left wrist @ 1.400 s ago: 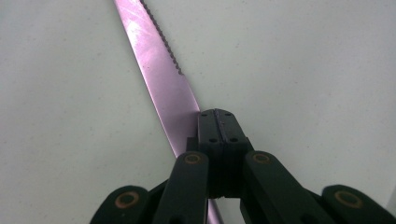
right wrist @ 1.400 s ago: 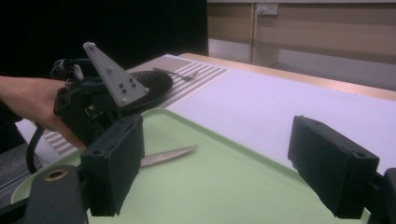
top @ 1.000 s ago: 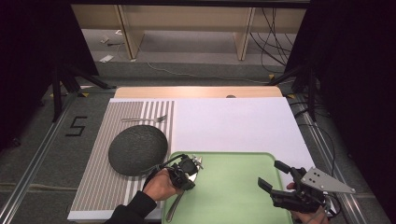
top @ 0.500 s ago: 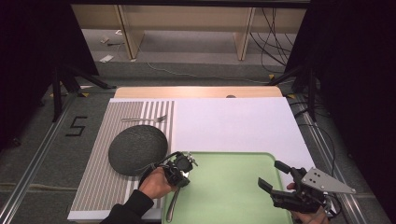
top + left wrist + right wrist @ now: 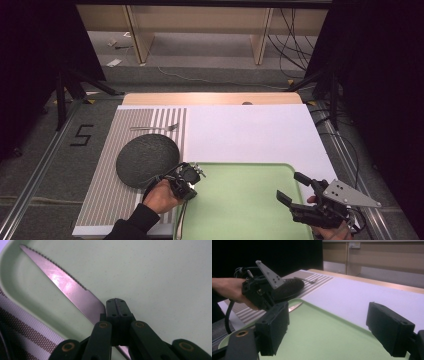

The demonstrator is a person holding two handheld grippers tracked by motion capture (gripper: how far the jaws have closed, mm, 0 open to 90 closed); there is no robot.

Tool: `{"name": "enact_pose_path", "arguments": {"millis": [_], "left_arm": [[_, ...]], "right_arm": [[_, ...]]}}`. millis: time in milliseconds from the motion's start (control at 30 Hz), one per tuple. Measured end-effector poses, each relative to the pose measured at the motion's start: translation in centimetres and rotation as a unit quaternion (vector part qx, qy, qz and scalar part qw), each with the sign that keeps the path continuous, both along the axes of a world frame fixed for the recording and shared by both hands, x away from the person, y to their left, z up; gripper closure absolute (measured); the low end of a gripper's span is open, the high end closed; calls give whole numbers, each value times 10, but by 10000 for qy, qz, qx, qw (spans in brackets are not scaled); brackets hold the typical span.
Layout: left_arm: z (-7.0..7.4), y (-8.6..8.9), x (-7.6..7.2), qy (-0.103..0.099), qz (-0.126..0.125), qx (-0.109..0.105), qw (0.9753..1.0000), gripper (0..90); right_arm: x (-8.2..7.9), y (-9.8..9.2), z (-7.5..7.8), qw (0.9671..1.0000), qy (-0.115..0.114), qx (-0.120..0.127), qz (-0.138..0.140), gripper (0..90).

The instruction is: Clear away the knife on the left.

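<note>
The left gripper (image 5: 117, 305), jaws clenched on a serrated knife (image 5: 63, 286), holds it at the left edge of a green tray (image 5: 240, 200). The right gripper (image 5: 294, 192) hovers over the tray's right side, jaws released. A dark plate (image 5: 147, 159) lies just beside the tray.

Left gripper (image 5: 186, 181) – shifted toward the lower left of the high view over the last second, from a position further inside the green tray (image 5: 240, 200) to the tray's left edge, just below the dark round plate (image 5: 147, 159). The hand (image 5: 161, 196) holding it has drawn back toward the bottom of the frame by the same amount.

Knife (image 5: 67, 288) – in the high view its handle end, at the tray's lower-left rim, has moved down and left with the gripper. In the left gripper view the jaws are closed together on the blade near its base, serrated edge toward the upper left.
</note>
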State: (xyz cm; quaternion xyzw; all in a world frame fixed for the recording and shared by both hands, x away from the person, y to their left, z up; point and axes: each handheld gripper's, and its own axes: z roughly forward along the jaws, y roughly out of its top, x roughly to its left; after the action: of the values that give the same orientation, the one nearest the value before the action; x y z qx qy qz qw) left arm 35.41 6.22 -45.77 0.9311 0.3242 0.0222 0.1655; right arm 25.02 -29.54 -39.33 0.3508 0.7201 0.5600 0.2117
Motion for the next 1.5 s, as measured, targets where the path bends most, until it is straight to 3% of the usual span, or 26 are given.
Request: {"name": "enact_pose_path", "arguments": {"millis": [400,567,700,800,967,1167,1500], "left_arm": [[0,2,0,61,49,-147,9999,851],[5,3,-2,40,18,-567,9984,721],[12,5,-3,-202,65,-1009,9947,591],[14,7,-3,-361,135,-1103,9932,491],[18,8,-5,-369,187,-1373,9897,372],[21,8,-9,-440,115,-1569,9866,307],[28,16,-13,-592,2,-2270,9721,260]], "right_arm": [[0,0,0,10000,-4,5,7,194],[0,0,0,10000,-8,6,10,195],[0,0,0,10000,-12,7,16,195],[0,0,0,10000,-13,5,23,194],[0,0,0,10000,-16,8,34,194],[0,0,0,10000,-11,8,24,194],[0,0,0,10000,-21,13,33,194]]}}
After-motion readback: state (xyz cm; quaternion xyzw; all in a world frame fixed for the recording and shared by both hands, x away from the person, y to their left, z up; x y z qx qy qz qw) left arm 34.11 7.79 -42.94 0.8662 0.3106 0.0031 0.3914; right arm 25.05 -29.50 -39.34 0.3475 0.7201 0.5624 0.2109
